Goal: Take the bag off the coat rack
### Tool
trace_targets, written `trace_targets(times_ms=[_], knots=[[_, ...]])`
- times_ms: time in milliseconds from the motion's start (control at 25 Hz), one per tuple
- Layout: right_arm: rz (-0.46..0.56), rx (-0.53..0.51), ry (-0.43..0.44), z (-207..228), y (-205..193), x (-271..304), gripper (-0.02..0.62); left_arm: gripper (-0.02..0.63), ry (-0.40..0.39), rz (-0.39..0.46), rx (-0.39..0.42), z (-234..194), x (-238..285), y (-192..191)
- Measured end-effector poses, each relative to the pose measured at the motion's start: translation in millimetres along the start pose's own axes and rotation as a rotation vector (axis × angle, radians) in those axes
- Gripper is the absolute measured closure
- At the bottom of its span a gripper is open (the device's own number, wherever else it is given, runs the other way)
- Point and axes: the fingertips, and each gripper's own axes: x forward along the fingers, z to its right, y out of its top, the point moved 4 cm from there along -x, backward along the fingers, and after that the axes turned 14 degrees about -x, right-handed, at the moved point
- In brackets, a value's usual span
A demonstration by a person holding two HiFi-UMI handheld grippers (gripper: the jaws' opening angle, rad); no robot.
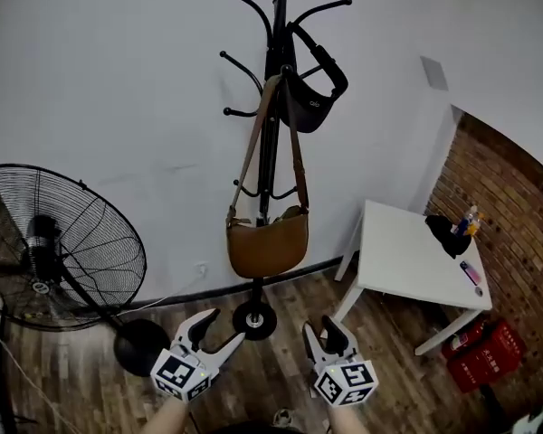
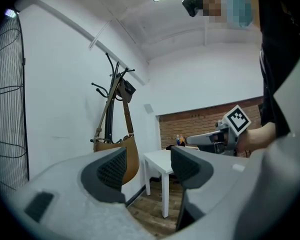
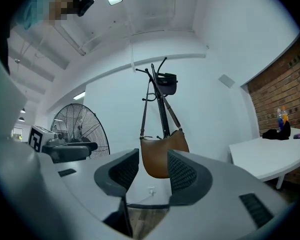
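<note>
A brown leather bag [image 1: 267,247] hangs by its long strap from a black coat rack [image 1: 273,107] against the white wall; a small black bag [image 1: 312,98] hangs higher on the same rack. The brown bag [image 3: 162,156] also shows in the right gripper view and the brown bag [image 2: 125,159] in the left gripper view, well beyond the jaws. My left gripper [image 1: 219,328] and right gripper [image 1: 324,330] are low, near the rack's base, both open with nothing between their jaws.
A large black standing fan [image 1: 63,251] is at the left, its round base [image 1: 140,344] near my left gripper. A white table [image 1: 416,265] with a black item and bottles stands at the right. A red crate [image 1: 484,355] sits below it by the brick wall.
</note>
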Motion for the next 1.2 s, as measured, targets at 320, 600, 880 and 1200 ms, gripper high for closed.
trace_targets(times_ms=[320,600,880,1200], knots=[[-0.007,-0.024,0.107,55,-3,34,0.436,0.336,0.133,0.051,-0.032,-5,46,-4],[0.003,-0.042,0.17,91,0,57,0.436,0.336,0.216,0.078,-0.023,-3,73,-1],[0.027,-0.033,0.19,102,4,85,0.436,0.339,0.256,0.077,-0.016,-21,91,2],[0.055,-0.045,0.165,112,14,136,0.436,0.342,0.253,0.102,-0.007,-70,122,19]])
